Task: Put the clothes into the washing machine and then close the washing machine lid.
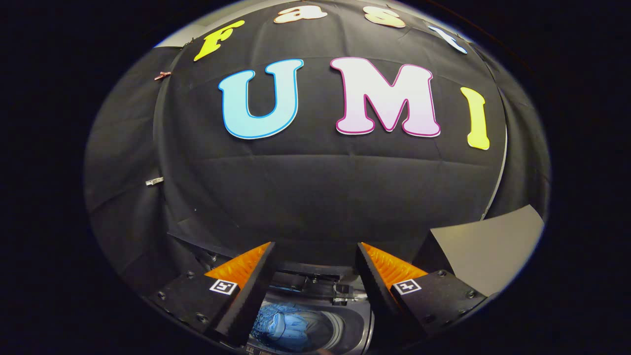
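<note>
Currently, I hold the tool (315, 256) spread wide and empty above the round washing machine drum (345, 328), where the crumpled light-blue cloth garment (283, 326) lies directly below, between its fingers.

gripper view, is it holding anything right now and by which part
Nothing is held: the gripper fingers are spread apart with open space between them, above the blue clothes in the washing machine.

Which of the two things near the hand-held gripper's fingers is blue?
The blue clothes in the washing machine drum, seen between the open hand-held gripper fingers. The flat panel beyond the right finger is grey.
</note>
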### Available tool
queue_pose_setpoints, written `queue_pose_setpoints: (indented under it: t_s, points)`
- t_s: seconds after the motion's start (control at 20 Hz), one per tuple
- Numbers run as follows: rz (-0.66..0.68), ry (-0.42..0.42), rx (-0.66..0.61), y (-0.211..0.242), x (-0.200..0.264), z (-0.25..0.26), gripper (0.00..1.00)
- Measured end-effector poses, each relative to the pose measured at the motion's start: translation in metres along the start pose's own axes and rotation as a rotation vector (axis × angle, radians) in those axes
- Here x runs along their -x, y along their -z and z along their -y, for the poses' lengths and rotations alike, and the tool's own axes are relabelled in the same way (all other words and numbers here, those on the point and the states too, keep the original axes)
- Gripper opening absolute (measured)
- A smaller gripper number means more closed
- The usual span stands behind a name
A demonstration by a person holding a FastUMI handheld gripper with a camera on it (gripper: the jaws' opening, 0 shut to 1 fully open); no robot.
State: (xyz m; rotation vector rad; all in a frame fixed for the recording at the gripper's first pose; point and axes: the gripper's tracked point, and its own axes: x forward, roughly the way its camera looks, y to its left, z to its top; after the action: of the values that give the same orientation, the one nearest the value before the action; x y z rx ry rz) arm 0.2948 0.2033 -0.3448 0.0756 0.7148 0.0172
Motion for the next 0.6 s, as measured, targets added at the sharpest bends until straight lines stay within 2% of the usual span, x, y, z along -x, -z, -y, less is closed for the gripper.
queue_pose_setpoints:
  t_s: [0.35,0.6]
  points:
    - [-0.085,-0.019,0.018,0.039,0.044,-0.008,1.00]
    - [-0.140,-0.006,0.026,0.063,0.055,-0.006,1.00]
